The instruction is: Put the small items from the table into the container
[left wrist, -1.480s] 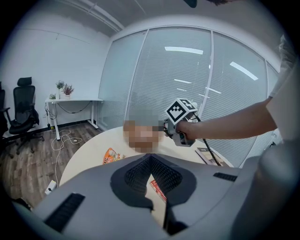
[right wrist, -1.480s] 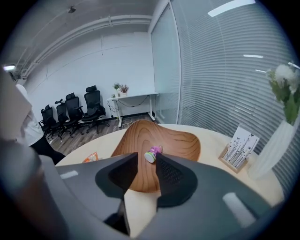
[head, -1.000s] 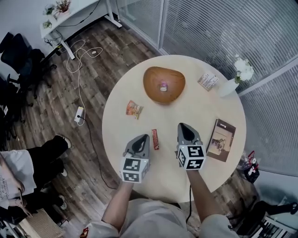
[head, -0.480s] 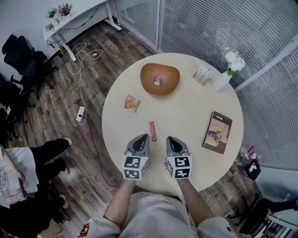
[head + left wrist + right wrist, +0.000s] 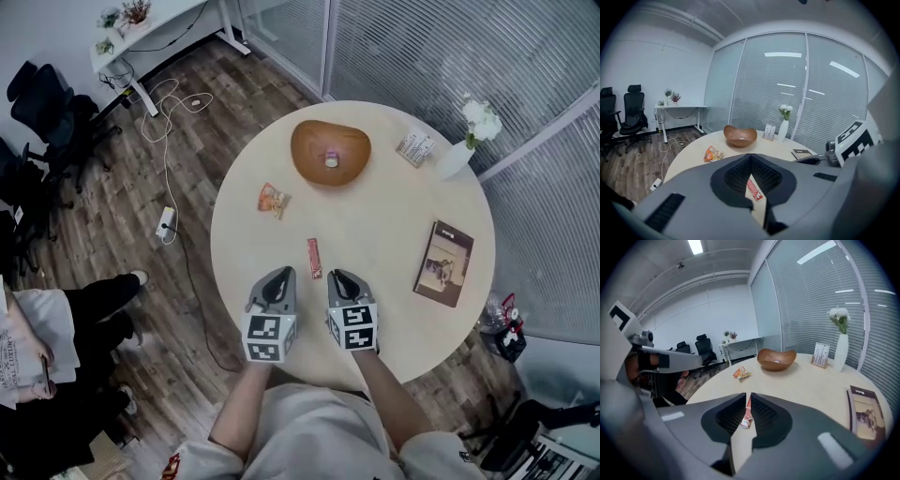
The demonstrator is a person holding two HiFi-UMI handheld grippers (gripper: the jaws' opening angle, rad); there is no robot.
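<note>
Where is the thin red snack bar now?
In the head view the red bar lies on the round table just ahead of the left gripper and right gripper, with the orange packet and wooden bowl farther off.

**Table (image 5: 375,225), viewed from above.** Far side, centre: bowl (image 5: 330,145) with one small item (image 5: 330,160) in it. Right of the bowl: card stand (image 5: 415,147), then vase (image 5: 457,161) by the far right edge. Left of the bowl and nearer: packet (image 5: 273,200). Nearer still, mid-table: bar (image 5: 314,258). Right side: book (image 5: 444,263), lying flat. Near edge: left tongs (image 5: 284,274) and right tongs (image 5: 338,277) side by side, with the bar just beyond, between their tips.
</note>
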